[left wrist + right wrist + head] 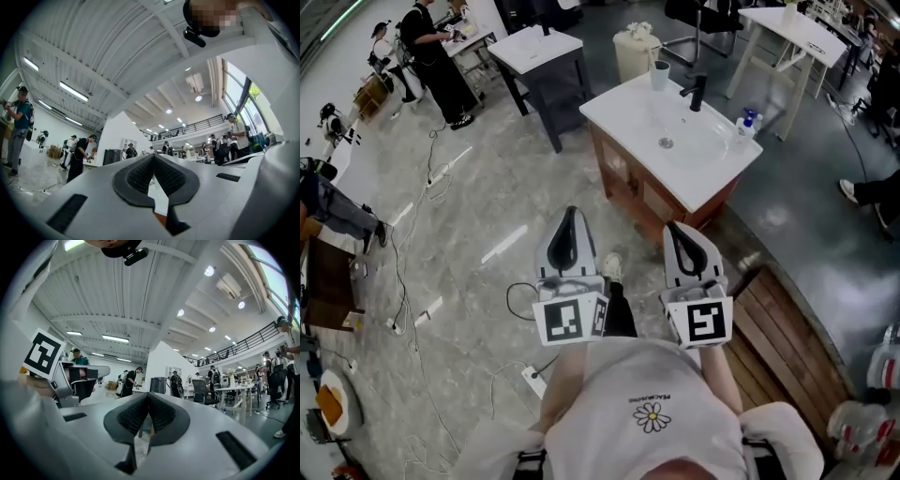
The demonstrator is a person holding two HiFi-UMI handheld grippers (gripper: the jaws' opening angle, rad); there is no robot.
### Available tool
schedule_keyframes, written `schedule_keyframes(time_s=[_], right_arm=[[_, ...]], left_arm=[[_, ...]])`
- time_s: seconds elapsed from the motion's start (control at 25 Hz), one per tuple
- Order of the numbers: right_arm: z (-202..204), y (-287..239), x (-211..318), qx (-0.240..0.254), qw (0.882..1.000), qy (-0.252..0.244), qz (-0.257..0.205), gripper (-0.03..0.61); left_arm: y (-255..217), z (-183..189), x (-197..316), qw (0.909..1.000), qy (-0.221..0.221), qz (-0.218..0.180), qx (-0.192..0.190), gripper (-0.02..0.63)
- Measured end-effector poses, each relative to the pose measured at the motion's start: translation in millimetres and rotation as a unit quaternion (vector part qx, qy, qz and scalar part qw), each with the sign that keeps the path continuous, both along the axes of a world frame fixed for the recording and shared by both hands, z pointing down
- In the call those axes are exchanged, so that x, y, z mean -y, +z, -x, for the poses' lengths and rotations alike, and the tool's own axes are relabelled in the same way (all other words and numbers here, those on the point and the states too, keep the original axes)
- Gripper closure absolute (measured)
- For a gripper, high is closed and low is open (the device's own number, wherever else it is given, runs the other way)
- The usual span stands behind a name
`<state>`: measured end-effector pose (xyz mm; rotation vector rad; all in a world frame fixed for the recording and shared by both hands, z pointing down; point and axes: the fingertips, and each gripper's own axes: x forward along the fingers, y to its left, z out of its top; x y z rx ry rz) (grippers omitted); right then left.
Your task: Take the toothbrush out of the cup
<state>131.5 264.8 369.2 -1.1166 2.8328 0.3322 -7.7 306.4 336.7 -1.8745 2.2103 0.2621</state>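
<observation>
1. Toothbrush: too small to make out in the head view. You can only presume it stands in the pale translucent cup point(661, 75) at the back edge of the white vanity countertop point(628, 117). That spot is well apart from both grippers.
2. Left gripper point(571, 212), grey and white with two jaws: the jaws are pressed together at the tips with nothing between them. Its own view shows ceiling and distant people, not the cup.
3. Right gripper point(674, 228), same build: the jaws likewise meet tip to tip and hold nothing.
4. Handling, as a judgement: expect a light, stiff, slim plastic brush with a smooth handle that may twist between the pads. Take the handle where it stands above the rim, pinch across its flat sides and lift straight up. The cup looks light and could tip or ride along, so steady it with your other gripper.
5. Hard to read: the cup's contents and which way the handle leans. Just right of the cup stands the black faucet point(697, 92). Farther right is a small blue-topped bottle point(747, 122), its label illegible.
</observation>
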Motion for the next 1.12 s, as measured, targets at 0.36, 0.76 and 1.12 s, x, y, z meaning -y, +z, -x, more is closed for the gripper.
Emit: schedule_keyframes(time_s=[0.36, 0.76, 1.12], right_arm=[[28.9, -16.9, 81.4, 0.014, 0.999, 0.031, -0.032, 0.566], [111.4, -42.4, 244.6, 0.025, 0.997, 0.066, -0.035, 0.566], [184.1, -56.5, 374.0, 0.022, 0.994, 0.099, -0.026, 0.566]], left_arm=[[-9.4, 28.4, 89.9, 0.9991, 0.037, -0.018, 0.005, 0.597], [-30.7, 106.1, 259.7, 0.9963, 0.082, -0.022, 0.012, 0.597], [-40.0, 184.0, 387.3, 0.9947, 0.101, -0.017, -0.003, 0.597]])
